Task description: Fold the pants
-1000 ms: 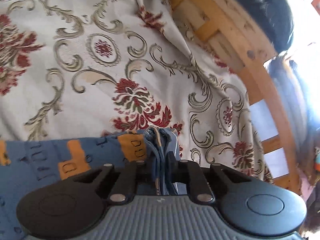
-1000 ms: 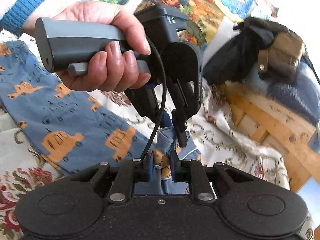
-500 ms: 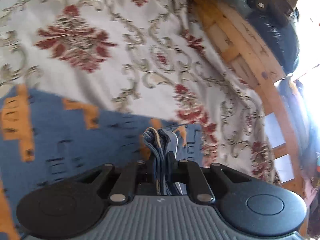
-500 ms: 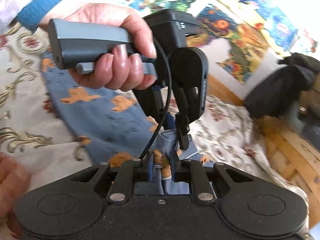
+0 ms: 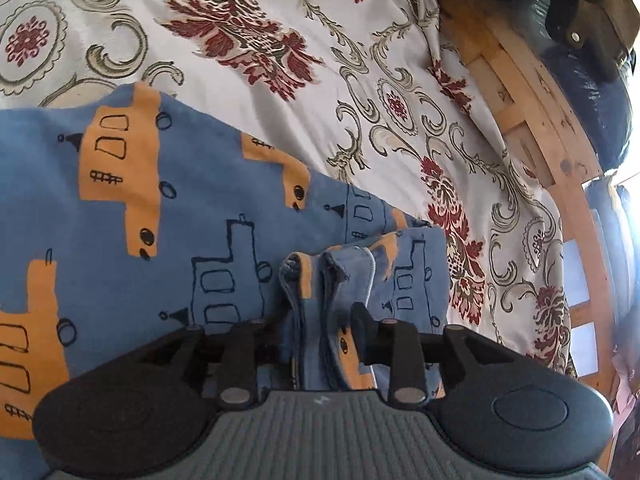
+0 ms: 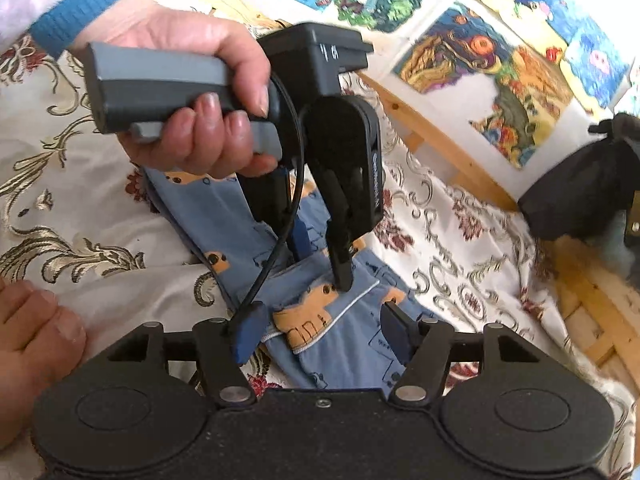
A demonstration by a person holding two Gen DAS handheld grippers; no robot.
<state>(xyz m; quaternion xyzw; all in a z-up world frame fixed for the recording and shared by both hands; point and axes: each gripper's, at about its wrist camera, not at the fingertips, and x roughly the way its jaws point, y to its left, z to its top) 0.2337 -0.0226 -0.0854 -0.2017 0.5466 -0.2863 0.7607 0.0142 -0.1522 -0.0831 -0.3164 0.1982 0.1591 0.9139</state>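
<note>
Now both sets of jaws stand spread: left gripper (image 6: 320, 256), gripped in a hand (image 6: 192, 92), points down onto the pants (image 6: 248, 224) on the bedspread (image 6: 460, 240); right gripper (image 6: 320, 328) hovers near, released.

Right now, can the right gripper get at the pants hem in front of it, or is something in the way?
Probably yes. The right gripper is open with the hem lying between its fingers on the bedspread. The left gripper comes down onto the same fold, though, so it crowds the spot from above.
</note>
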